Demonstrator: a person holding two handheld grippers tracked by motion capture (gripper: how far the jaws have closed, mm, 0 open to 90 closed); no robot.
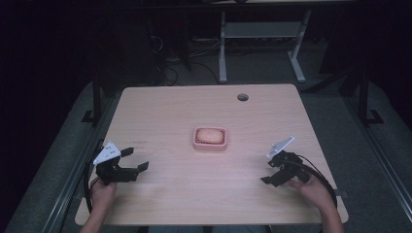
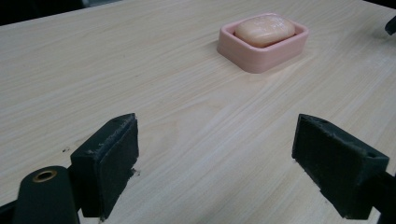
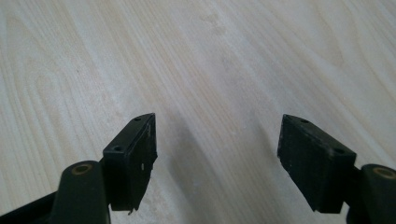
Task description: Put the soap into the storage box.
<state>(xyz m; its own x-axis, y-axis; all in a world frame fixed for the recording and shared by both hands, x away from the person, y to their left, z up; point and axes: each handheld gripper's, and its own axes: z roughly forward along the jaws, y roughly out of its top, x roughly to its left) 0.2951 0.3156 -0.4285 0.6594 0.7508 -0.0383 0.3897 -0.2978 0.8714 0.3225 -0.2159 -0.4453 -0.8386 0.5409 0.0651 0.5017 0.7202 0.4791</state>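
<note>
Pale wood-grain table [image 1: 160, 111] fills mid-frame in the high view, with a dark room and white desk legs [image 1: 222, 48] behind. At lower left, the left gripper [image 1: 136, 159] rests with jaws wide apart; at lower right, the right gripper [image 1: 271, 172] gapes too. A pink soap dish [image 1: 210, 144] holding soap [image 1: 210, 135] sits centred between them, well apart from both.

Pale wooden table [image 1: 170, 111], round grommet hole [image 1: 242, 97] near its far edge.
</note>
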